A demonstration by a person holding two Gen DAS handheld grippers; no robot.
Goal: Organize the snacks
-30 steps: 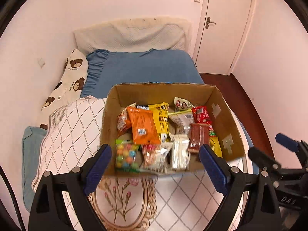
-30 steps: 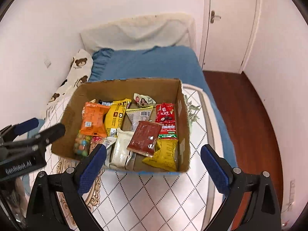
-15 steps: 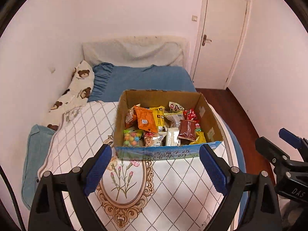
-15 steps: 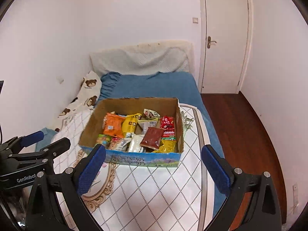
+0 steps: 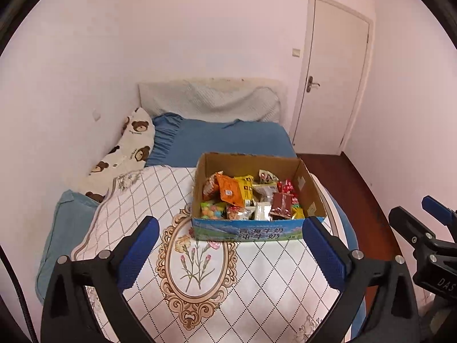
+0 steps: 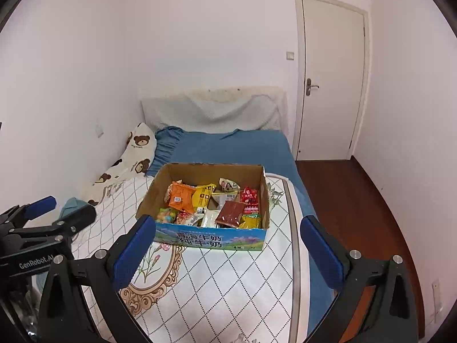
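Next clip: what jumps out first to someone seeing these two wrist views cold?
A cardboard box crammed with bright snack packets sits on a quilted floral bedspread, an orange packet the loudest among them. Both grippers hang open and empty short of the box, the left gripper and the right gripper. Behind lie a blue bed and a bear-print pillow against the left wall.

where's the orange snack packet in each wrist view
Left wrist: the orange packet lies in the box, left of centre, just right of picture middle.
Right wrist: the orange packet is in the box's left half, left of picture middle.
Shared landmark: the brown packet at the box's right front.
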